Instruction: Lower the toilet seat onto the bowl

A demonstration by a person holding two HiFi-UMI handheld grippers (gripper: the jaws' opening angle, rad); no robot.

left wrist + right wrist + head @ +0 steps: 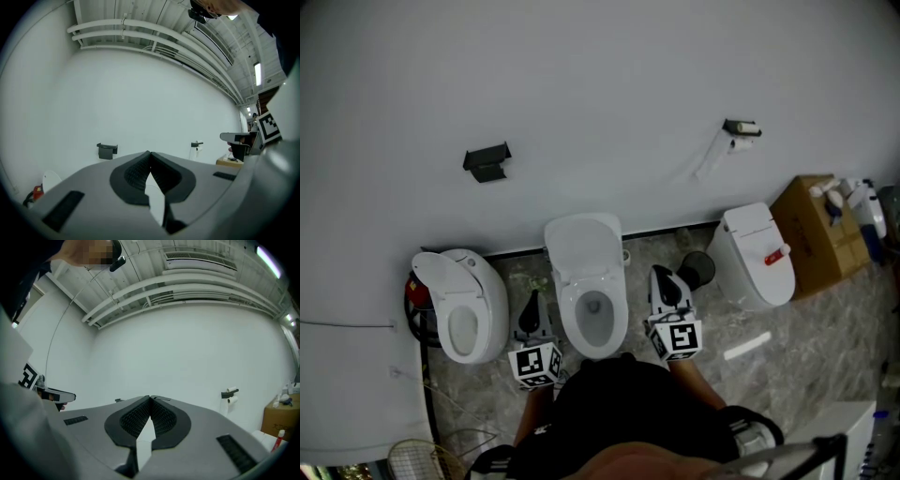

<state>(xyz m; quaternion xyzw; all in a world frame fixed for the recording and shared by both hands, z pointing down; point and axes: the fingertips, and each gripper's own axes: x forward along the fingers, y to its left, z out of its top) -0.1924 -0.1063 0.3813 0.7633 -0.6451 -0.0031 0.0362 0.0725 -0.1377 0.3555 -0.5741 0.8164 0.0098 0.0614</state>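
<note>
In the head view the middle white toilet's bowl is uncovered, and its lid stands raised towards the wall. Whether the seat ring is up with the lid I cannot tell. My left gripper hovers just left of the bowl and my right gripper just right of it, neither touching the toilet. Both are shut with nothing between the jaws. In the left gripper view the left gripper faces the white wall with pads meeting. The right gripper looks the same in the right gripper view.
A second toilet with its lid up stands at the left, a closed one at the right. A cardboard box holding spray bottles sits far right. A black round object stands by the wall. A paper holder and black bracket hang on the wall.
</note>
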